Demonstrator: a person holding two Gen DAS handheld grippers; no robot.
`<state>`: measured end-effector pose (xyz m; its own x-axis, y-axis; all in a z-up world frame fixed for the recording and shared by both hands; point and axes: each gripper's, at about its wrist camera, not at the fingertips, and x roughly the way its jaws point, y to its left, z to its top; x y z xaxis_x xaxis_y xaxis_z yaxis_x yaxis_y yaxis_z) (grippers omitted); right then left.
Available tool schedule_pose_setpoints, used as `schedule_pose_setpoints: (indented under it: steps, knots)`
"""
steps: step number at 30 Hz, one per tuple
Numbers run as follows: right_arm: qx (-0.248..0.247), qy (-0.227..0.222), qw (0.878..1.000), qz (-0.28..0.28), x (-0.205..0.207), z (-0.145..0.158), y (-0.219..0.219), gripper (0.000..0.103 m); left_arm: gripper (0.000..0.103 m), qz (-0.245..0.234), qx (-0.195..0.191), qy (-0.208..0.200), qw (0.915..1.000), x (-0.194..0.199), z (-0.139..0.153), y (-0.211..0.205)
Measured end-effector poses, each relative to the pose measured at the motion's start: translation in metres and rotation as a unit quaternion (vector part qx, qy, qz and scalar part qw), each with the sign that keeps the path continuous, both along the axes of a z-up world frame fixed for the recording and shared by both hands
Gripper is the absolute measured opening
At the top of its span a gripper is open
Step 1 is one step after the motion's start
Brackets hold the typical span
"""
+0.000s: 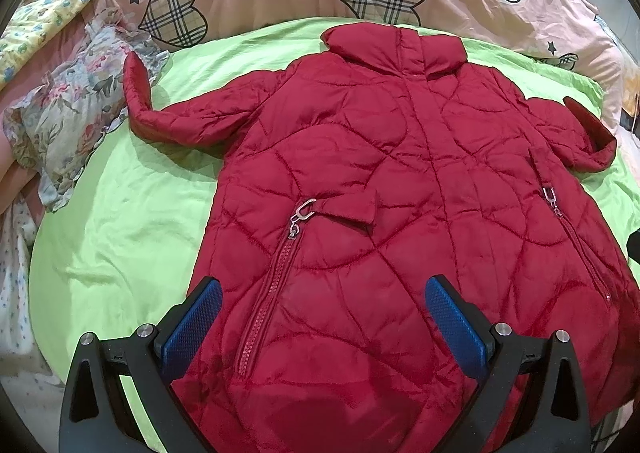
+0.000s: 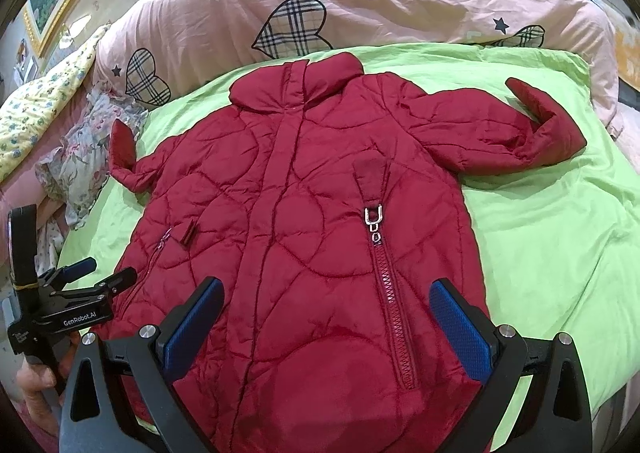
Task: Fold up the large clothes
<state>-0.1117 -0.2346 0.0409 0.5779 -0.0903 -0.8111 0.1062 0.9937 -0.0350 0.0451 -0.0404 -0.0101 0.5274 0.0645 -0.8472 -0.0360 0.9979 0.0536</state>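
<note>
Your left gripper [image 1: 320,317] hovers spread and empty over the red jacket's [image 1: 400,173] hem (collar pointing away), nearer the left sleeve [image 1: 176,117]. Your right gripper [image 2: 326,319], equally spread, sits nearer the right sleeve [image 2: 520,133]; the jacket lies flat on the green sheet [image 2: 560,221].

"GenRobot.AI" printed on left gripper [image 2: 102,273] body.

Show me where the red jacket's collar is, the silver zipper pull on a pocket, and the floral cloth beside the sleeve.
Collar [image 1: 394,49], left wrist view, on the folded collar's middle.
Silver zipper pull [image 2: 373,218], right wrist view, on its metal loop.
Floral cloth [image 1: 76,109], left wrist view, on its printed middle.
</note>
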Motion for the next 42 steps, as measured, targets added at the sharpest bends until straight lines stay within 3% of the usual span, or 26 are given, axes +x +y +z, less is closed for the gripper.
schedule_pose_setpoints:
  steps: [10, 22, 31, 38, 40, 42]
  knots:
    - [-0.001, -0.025, 0.999, -0.026, 0.001, 0.019, -0.032, 0.103, 0.102, -0.004, -0.023, 0.010, 0.9997, 0.012, -0.006, 0.006]
    - [-0.027, -0.074, 0.991, -0.113, 0.020, 0.043, -0.129, 0.101, 0.102, -0.004, -0.033, -0.011, 0.9994, 0.033, -0.007, 0.015]
    - [-0.076, -0.079, 0.972, -0.207, 0.088, 0.043, -0.224, 0.091, 0.102, -0.010, -0.040, -0.005, 0.9991, 0.047, -0.014, 0.013]
    - [-0.086, -0.040, 0.964, -0.247, 0.138, 0.020, -0.269, 0.083, 0.102, -0.006, -0.040, 0.006, 0.9992, 0.063, -0.022, 0.011]
    - [-0.083, -0.027, 0.963, -0.254, 0.145, 0.010, -0.279, 0.074, 0.102, -0.005, -0.040, 0.008, 0.9992, 0.068, -0.024, 0.010]
    - [-0.066, -0.023, 0.963, -0.260, 0.145, 0.003, -0.288, 0.044, 0.102, -0.005, -0.039, 0.009, 0.9992, 0.071, -0.026, 0.010]
